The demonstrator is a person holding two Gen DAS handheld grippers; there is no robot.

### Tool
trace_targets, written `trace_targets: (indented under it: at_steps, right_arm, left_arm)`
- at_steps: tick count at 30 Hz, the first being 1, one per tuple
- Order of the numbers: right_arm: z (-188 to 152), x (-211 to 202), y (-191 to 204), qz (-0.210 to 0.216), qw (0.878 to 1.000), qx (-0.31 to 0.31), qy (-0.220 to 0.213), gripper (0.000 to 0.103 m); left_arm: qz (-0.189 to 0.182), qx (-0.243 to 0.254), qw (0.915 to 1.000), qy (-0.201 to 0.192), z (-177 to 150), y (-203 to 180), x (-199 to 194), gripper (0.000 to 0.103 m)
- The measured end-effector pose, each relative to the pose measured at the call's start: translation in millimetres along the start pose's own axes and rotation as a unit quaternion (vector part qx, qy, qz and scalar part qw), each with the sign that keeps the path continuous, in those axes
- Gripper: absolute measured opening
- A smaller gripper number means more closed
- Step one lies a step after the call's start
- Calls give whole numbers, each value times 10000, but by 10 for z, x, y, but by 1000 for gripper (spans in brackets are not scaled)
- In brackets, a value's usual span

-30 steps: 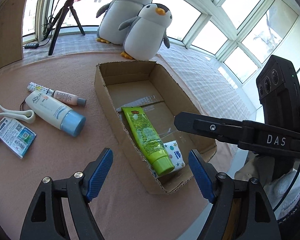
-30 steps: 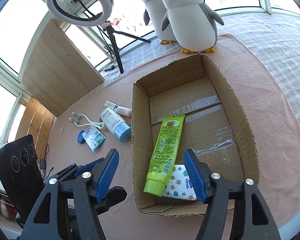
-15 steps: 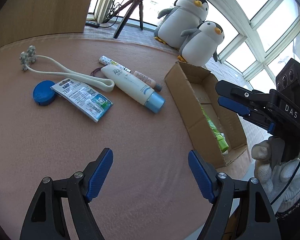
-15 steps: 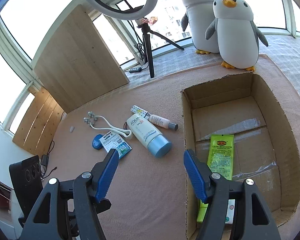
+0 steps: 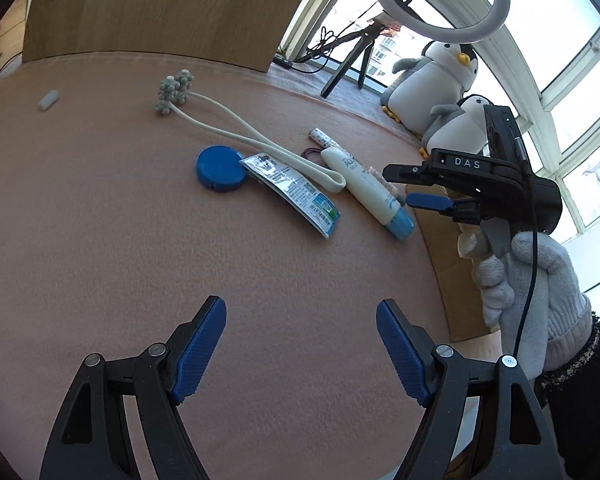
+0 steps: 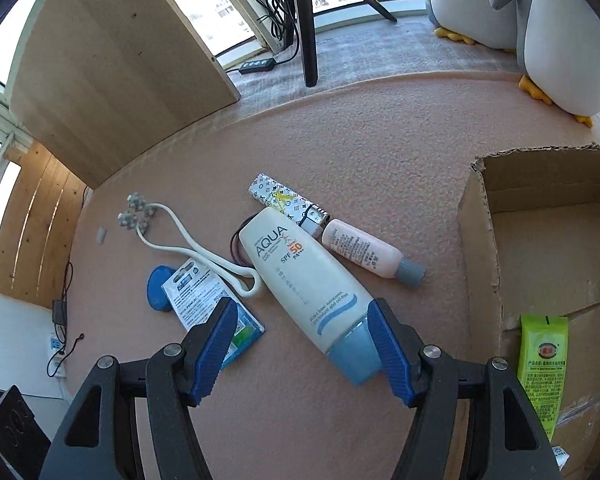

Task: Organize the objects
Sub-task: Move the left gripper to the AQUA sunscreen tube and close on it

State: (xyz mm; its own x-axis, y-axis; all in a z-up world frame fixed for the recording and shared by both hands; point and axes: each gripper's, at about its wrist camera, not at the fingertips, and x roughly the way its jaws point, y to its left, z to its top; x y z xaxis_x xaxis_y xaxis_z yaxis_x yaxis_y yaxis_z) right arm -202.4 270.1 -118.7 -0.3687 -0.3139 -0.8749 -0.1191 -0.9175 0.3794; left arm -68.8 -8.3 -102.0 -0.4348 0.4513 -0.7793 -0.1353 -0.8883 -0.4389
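- The sunscreen tube (image 6: 306, 292) is cream-white with a light-blue cap (label reads AQUA SPF 50), lying flat on the pink bench (image 6: 380, 160), cap toward the camera.
- Right tongs (image 6: 302, 346) gape wide around the tube's cap end, gripping nothing.
- A pink bottle (image 6: 370, 254) lies just beside the tube; a white looped massager (image 6: 196, 254) and a foil sachet (image 6: 208, 300) crowd its other side.
- The cardboard box (image 6: 480, 248) stands near, right of the tube.
- Left tongs (image 5: 300, 354) are wide open and empty, over bare bench.
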Motion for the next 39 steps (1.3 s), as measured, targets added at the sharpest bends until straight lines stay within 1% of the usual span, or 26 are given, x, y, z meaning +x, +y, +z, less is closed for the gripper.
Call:
trace_targets:
  at_steps: [3,7,11,13,15,16,18,19,26,30,33,35,39]
  right_arm:
    - [67,88,25,-154,9998,-81,22,64]
    - [94,179,91,-397,9987,-310,89,64]
    - [55,189,88,-383,9987,-305,133,63]
    - [28,186,86,-310,9990,-265,162,63]
    - [-8,193,106,-282,9987,-358,213,63]
    - [-29,203,125,-319,9982,-445,232,62]
    - [-72,215,152,-452,9969,-586,249,52]
    - [-87,228,148,-454,9968,-592,271,46]
    - [-222,185,86,-208,9988,-370,234,42]
    - [-444,158,146,-101,9987,-381,320,42]
    - [-631,129,175,100,9989,-293,359,41]
    - [-729,113,166,260,9988,-197,372,41]
    - [-904,79,167,423,9982,-93,415,41]
  left_arm:
    - [39,-118,9999,-33,14,122,-42,81]
    - [30,-172,9998,-32,31,178,-51,81]
    - [-9,-110,9999,10,47,144,-17,81]
    - [-35,-75,10000,44,49,124,-1,81]
    - [-48,-46,9999,81,60,99,32,81]
    - [-54,-31,9999,93,64,84,46,81]
    - [-61,-8,9999,114,75,60,72,81]
    - [-70,-4,9999,126,78,50,81,81]
    - [-101,2,9998,171,94,13,131,81]
    - [-93,57,9997,198,97,-15,163,81]
    - [-101,140,9995,257,79,-32,199,81]
    - [-136,182,9991,345,46,-51,231,81]
    - [-175,340,9980,501,-26,-127,302,81]
